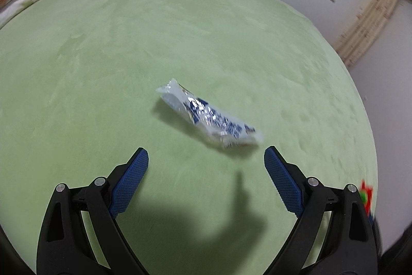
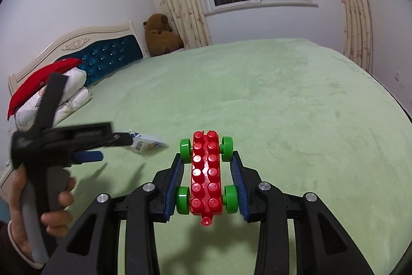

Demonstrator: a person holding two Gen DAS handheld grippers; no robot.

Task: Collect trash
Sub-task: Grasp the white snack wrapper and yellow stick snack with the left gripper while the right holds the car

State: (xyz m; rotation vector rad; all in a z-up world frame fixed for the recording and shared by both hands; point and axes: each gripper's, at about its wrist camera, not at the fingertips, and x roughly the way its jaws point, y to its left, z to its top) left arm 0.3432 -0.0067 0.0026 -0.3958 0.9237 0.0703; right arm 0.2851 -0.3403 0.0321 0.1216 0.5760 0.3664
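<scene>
Wrapper (image 1: 208, 115), white with blue print and crumpled, lies on the green bed (image 1: 180, 30). In the left wrist view its long axis runs diagonally, one end toward upper left, the other toward lower right. It rests just ahead of the left tool (image 1: 206, 159), apart from both blue pads, its lower-right end nearer the right-hand pad; the jaws stand wide and released. Right tool (image 2: 208, 159) is clenched on a red toy car (image 2: 206, 172) with green wheels, pads pressing the wheels, the car's length running along the fingers. A hand (image 2: 38, 210) grips the left tool's handle.
</scene>
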